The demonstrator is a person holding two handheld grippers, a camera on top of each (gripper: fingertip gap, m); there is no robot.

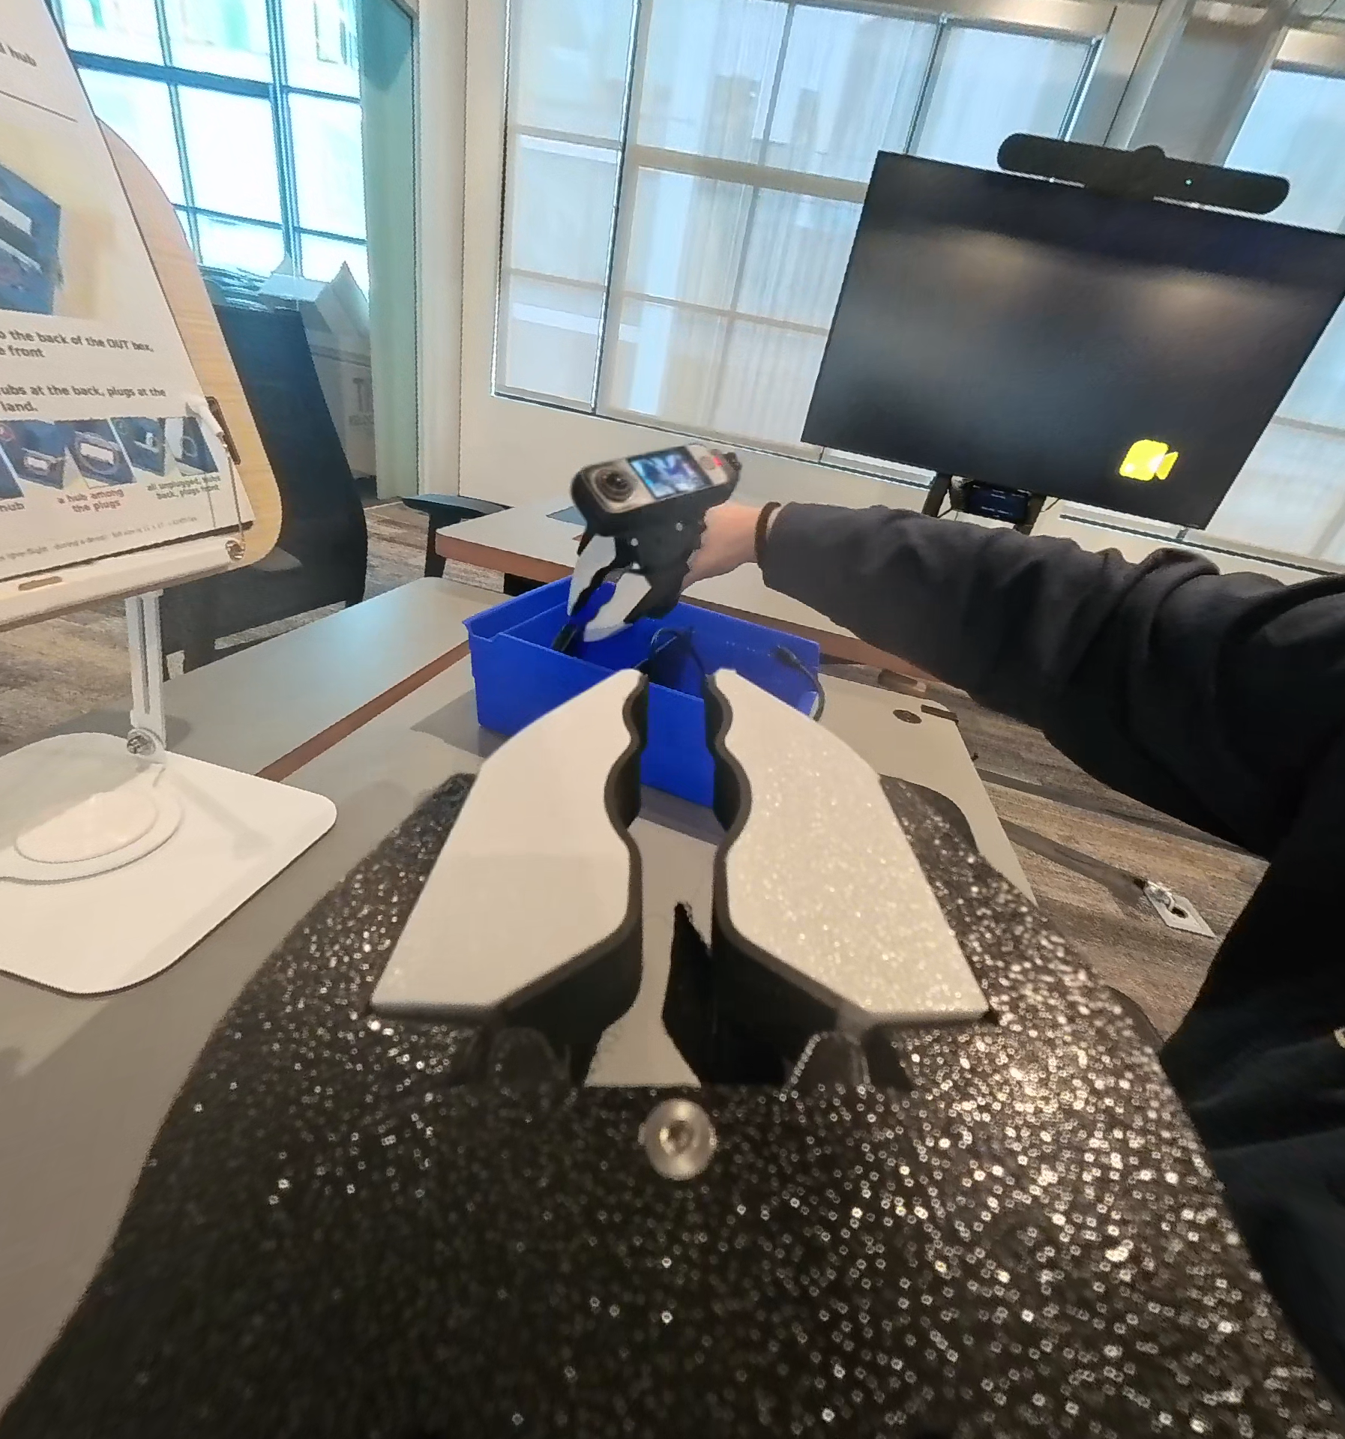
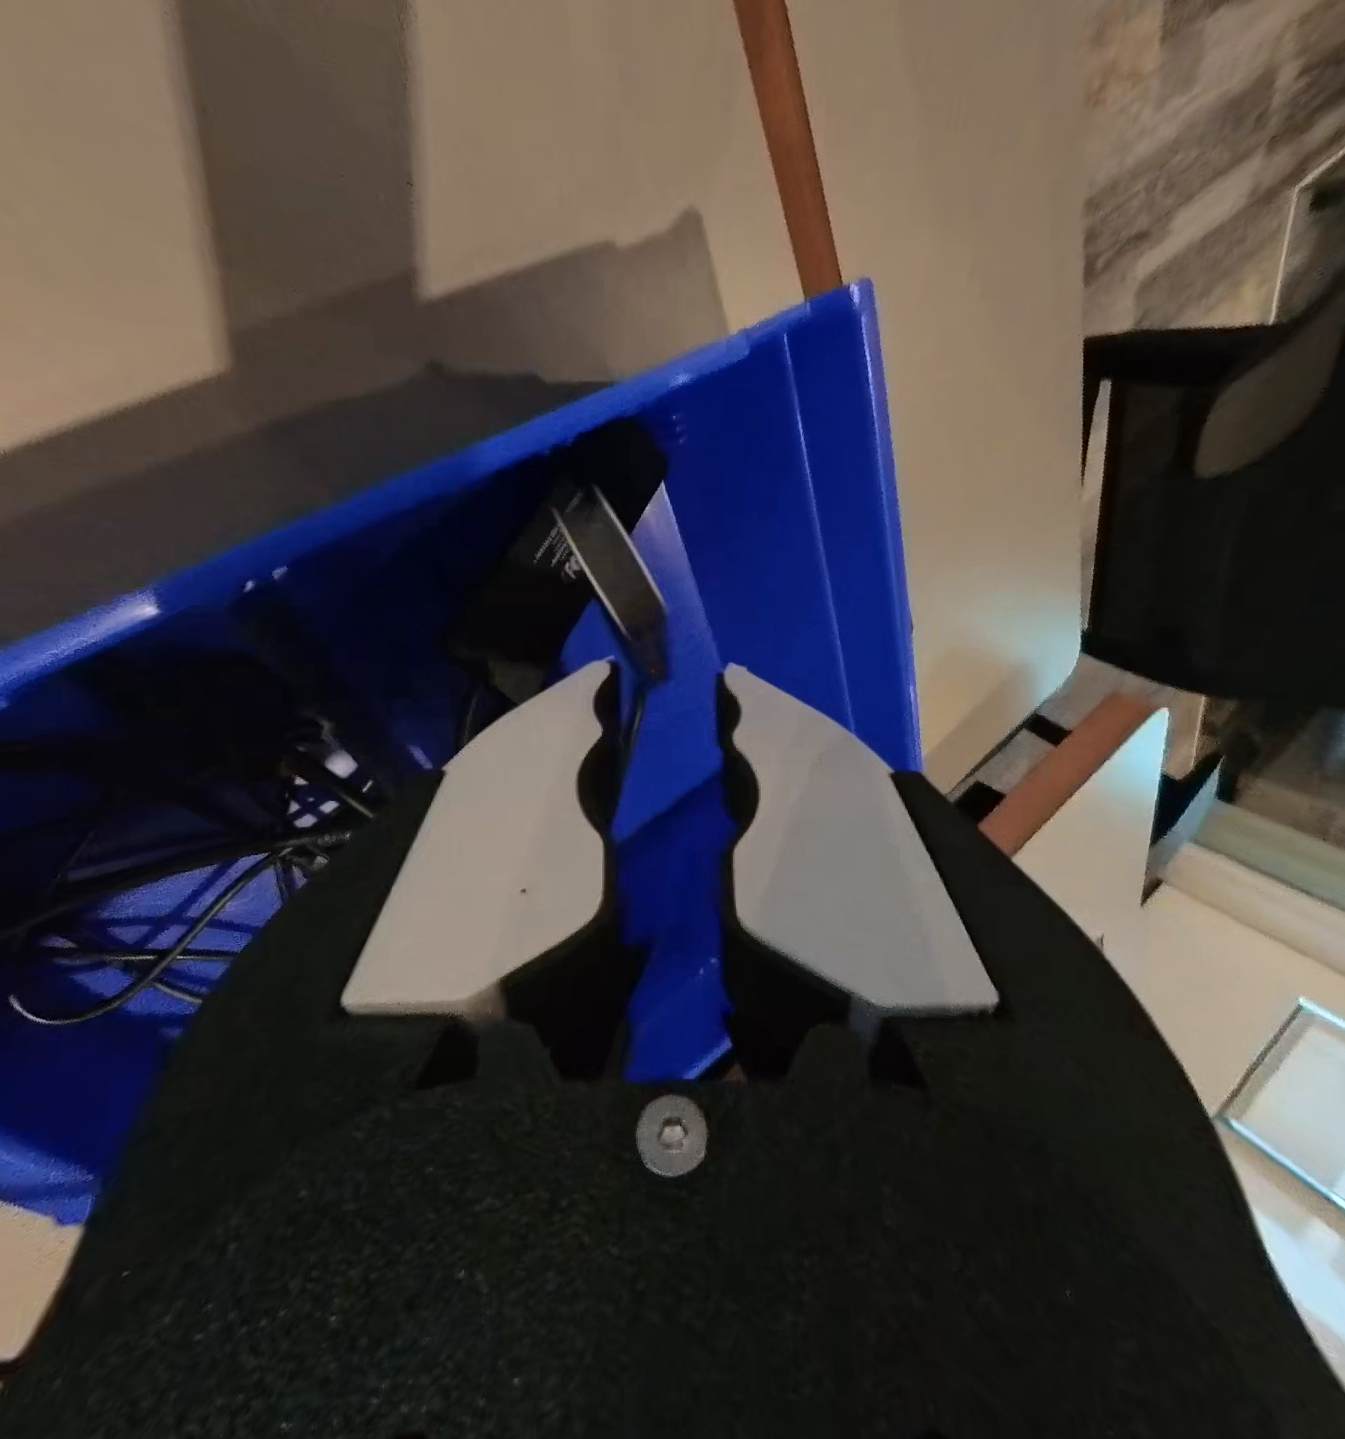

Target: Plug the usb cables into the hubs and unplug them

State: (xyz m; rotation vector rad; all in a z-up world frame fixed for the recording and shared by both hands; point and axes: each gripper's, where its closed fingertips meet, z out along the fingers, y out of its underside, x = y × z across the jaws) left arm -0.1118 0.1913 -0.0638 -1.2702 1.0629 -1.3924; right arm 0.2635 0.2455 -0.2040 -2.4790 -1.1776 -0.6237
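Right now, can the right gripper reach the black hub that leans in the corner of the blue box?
Probably yes. The right gripper is open and already inside the blue box, with the black hub just ahead of its tips. Only a thin cable crosses between them.

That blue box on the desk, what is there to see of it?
The blue box looks like moulded plastic: open-topped, straight-walled, with an inner wall dividing it. It sits upright on the grey desk. Inside lie tangled black cables and a black hub leaning against a wall. The right gripper dips into it, jaws parted, gripping nothing visible.
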